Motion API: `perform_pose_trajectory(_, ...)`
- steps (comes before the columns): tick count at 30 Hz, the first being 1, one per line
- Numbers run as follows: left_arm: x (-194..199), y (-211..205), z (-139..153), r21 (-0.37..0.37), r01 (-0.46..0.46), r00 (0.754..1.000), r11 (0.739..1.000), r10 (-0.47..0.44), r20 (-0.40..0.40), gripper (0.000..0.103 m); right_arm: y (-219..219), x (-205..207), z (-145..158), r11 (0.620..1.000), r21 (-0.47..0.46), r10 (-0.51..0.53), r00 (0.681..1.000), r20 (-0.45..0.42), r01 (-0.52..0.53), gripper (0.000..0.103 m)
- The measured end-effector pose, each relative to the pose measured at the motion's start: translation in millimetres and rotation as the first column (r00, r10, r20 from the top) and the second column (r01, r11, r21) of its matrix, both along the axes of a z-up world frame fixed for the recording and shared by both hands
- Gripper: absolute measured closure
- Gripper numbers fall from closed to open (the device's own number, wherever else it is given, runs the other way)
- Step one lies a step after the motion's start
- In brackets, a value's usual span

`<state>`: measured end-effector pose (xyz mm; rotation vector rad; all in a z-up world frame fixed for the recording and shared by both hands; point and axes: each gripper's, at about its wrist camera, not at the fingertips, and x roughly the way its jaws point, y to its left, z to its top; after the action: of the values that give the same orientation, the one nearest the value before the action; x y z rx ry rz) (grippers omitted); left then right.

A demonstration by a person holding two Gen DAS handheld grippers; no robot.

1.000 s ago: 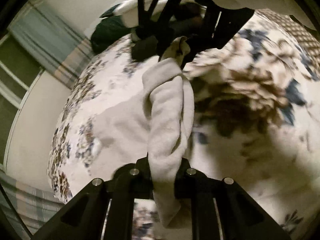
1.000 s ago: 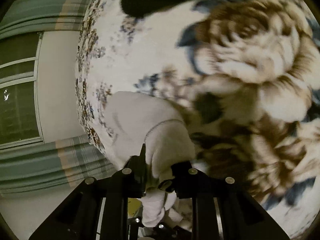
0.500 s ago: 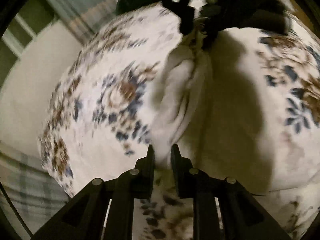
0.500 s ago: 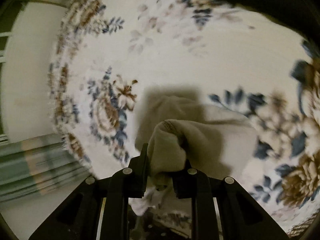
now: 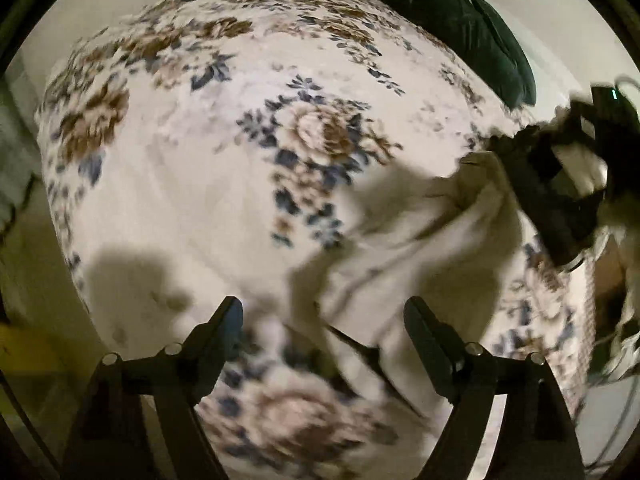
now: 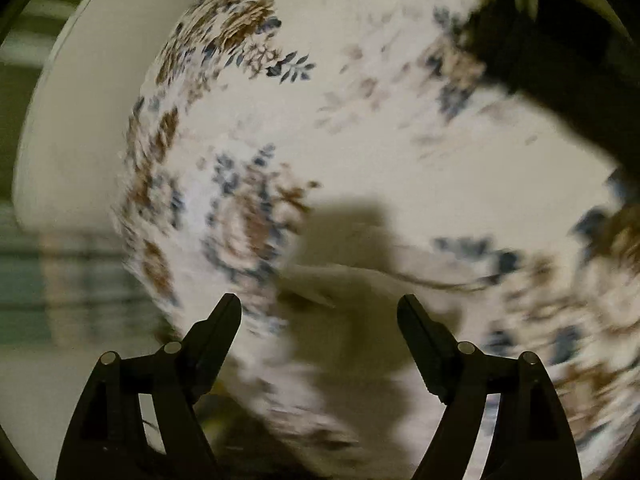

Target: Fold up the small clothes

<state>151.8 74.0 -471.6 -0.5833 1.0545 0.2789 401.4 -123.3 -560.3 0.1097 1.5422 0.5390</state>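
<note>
A small cream garment (image 5: 420, 248) lies stretched on the floral bedspread (image 5: 200, 168), blurred by motion. My left gripper (image 5: 324, 316) is open and empty, its jaws wide apart above the garment's near end. The right gripper's black body (image 5: 560, 200) shows in the left wrist view at the garment's far end. In the right wrist view my right gripper (image 6: 320, 314) is open and empty, with the cream garment (image 6: 360, 300) lying between and beyond its fingertips. The left gripper's dark body (image 6: 560, 60) shows at the upper right.
A dark green pillow (image 5: 460, 36) lies at the far edge of the bed. Striped curtains (image 6: 60, 272) and a pale wall (image 6: 80, 120) lie beyond the bed's edge. The bedspread (image 6: 400, 120) fills most of both views.
Both grippers were shut on the cream garment and holding it up. Both have opened and let it go; the garment now lies spread on the bedspread.
</note>
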Motion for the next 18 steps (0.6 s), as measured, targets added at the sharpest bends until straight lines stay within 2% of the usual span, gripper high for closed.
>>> perform_pose_trajectory(2,1.4,-18.3,0.1,-0.018,-0.008,1.000,1.000,0.009,0.007,0.021,-11.3,-7.6,1.3,0.997,-0.045,0.068,0.997,0.023,-0.067,0.020)
perform_pose_trajectory(5,13.9,-41.8,-11.3,-0.034,-0.020,1.000,0.999,0.019,-0.025,0.021,-19.4,-16.6,-6.7,0.977,-0.107,0.187,0.981,0.040,-0.182,0.020)
perform_pose_trajectory(8,30.8,-44.6,-29.3,-0.050,-0.080,0.996,0.995,0.078,-0.041,0.021,-2.6,-21.6,-20.2,0.927,-0.155,0.356,0.932,0.067,-0.342,0.021)
perform_pose_trajectory(11,43.5,-29.6,-51.7,-0.067,-0.157,0.986,0.985,0.153,-0.068,0.021,28.5,-11.4,-44.0,0.878,-0.211,0.458,0.882,0.111,-0.429,0.021)
perform_pose_trajectory(14,48.1,-4.0,-81.9,-0.100,-0.250,0.964,0.963,0.237,-0.119,0.021,50.6,11.5,-66.9,0.869,-0.237,0.470,0.874,0.119,-0.435,0.021)
perform_pose_trajectory(15,47.1,4.2,-92.6,-0.128,-0.278,0.956,0.952,0.261,-0.136,0.018,57.0,23.4,-76.0,0.875,-0.232,0.458,0.881,0.115,-0.425,0.021)
perform_pose_trajectory(16,44.7,11.9,-102.2,-0.161,-0.307,0.948,0.938,0.285,-0.143,0.011,60.3,30.9,-81.6,0.883,-0.222,0.444,0.890,0.105,-0.414,0.021)
perform_pose_trajectory(18,39.8,23.3,-113.0,-0.214,-0.344,0.937,0.914,0.318,-0.147,0.006,63.4,42.8,-92.0,0.895,-0.216,0.416,0.905,0.086,-0.391,0.021)
